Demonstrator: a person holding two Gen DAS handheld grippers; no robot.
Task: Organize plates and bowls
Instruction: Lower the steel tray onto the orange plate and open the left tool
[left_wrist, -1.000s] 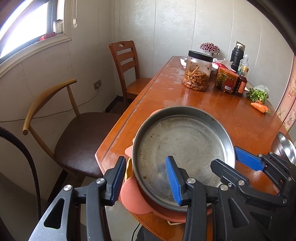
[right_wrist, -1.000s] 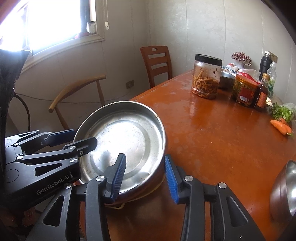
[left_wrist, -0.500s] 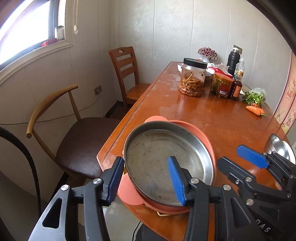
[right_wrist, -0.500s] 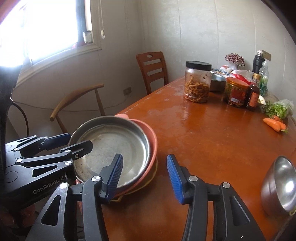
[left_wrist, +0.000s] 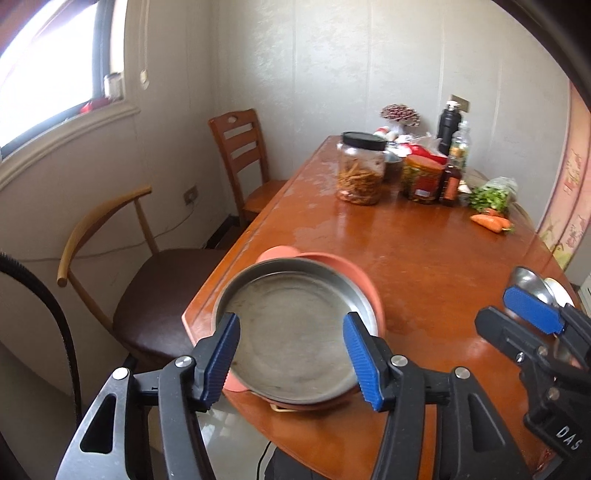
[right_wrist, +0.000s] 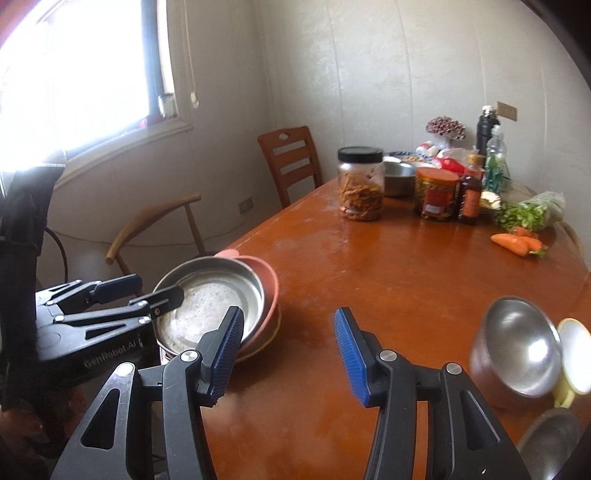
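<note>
The steel plate (left_wrist: 295, 332) sits rim up, level, nested in a salmon plate (left_wrist: 354, 273) at the near left corner of the table (left_wrist: 424, 266); being round, it has no long axis to speak of. A tab of the salmon plate sticks out toward the far side, and a yellowish edge shows under the stack in the right wrist view. The left gripper (left_wrist: 291, 356) hangs above the near rim of the steel plate, its jaws having just been opening; they stand apart with nothing pressed between the blue pads (left_wrist: 221, 354). The right gripper (right_wrist: 288, 356) is over bare table just right of the stack, jaws partly apart, holding nothing; they have been opening too. To the right near the table edge lies a steel bowl (right_wrist: 517, 354), tilted with its mouth toward the camera, and a yellow-rimmed cup (right_wrist: 574, 354) beside it. At the far end stand a jar (left_wrist: 360, 168), bottles (left_wrist: 450, 177), greens (left_wrist: 493, 195) and carrots (left_wrist: 491, 221). Two chairs (left_wrist: 155, 306) stand along the left side
</note>
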